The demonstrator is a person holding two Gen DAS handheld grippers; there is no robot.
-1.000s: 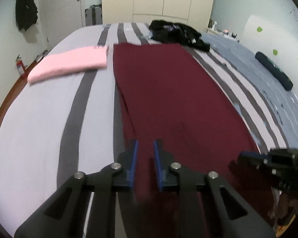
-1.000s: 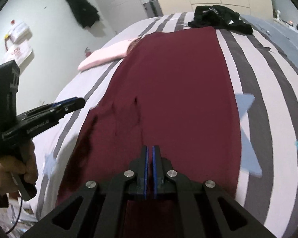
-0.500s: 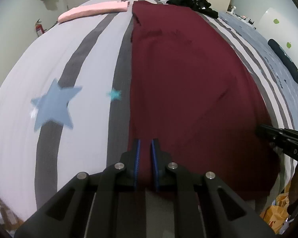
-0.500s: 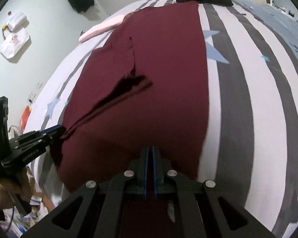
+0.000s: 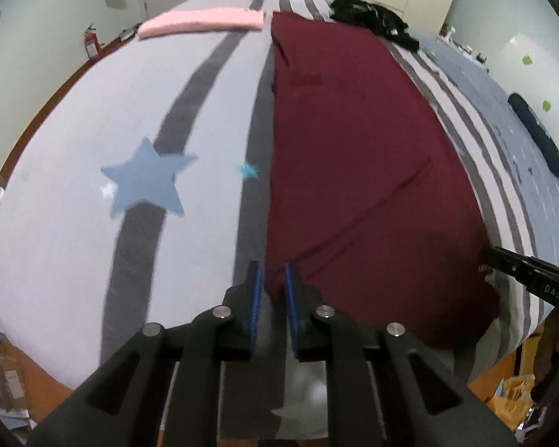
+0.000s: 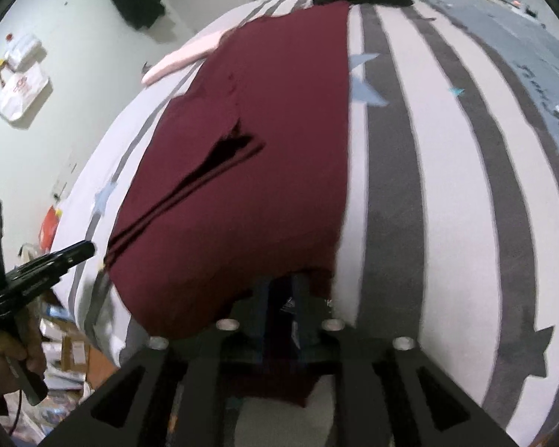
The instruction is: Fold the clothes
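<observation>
A long maroon garment (image 5: 354, 171) lies stretched along the striped bed, its near end hanging over the bed's foot. In the left wrist view my left gripper (image 5: 272, 290) has its jaws a little apart around the garment's near left corner. In the right wrist view the same garment (image 6: 261, 149) has a dark fold running down its left half. My right gripper (image 6: 281, 298) is partly under the garment's near right hem, blurred; its jaws stand slightly apart with cloth over them. The left gripper shows at the left (image 6: 44, 264), the right one at the right (image 5: 521, 272).
A folded pink garment (image 5: 205, 22) lies at the far left of the bed. A black clothes pile (image 5: 372, 18) sits at the far end. A dark roll (image 5: 536, 134) lies on the blue sheet to the right. Boxes and clutter cover the floor by the bed's foot.
Both grippers pulled back toward the foot of the bed, dragging the maroon garment's near end over the edge. The right jaws, shut before, now look slightly parted.
</observation>
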